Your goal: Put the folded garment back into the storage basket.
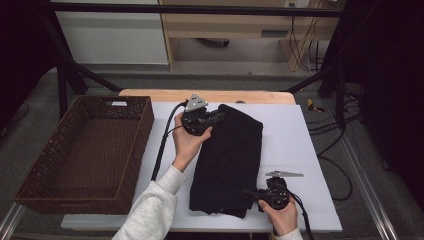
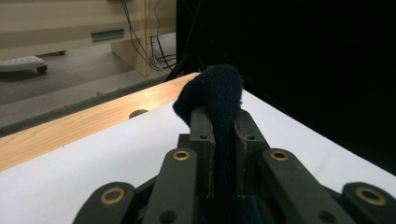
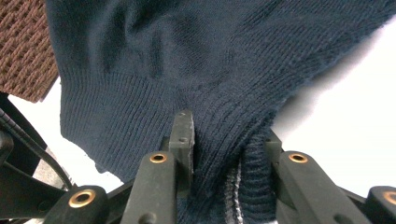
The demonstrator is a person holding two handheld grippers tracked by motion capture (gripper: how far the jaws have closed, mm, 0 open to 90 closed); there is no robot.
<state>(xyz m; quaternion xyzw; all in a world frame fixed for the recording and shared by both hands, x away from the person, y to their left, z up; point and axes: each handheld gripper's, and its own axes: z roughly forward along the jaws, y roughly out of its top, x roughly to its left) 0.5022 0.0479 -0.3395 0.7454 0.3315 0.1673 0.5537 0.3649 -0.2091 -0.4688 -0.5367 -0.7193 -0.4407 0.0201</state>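
Both hand-held grippers (image 1: 218,116) (image 1: 248,193) pinch dark knit sweater (image 1: 227,155).

Sweater (image 1: 227,155) right of basket (image 1: 85,155)

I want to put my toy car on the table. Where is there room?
The white sheet is bare right of the dark knit garment, out to the table's right edge. The wicker basket is empty too. It is crowded down the middle, where the left gripper and right gripper clamp the garment.
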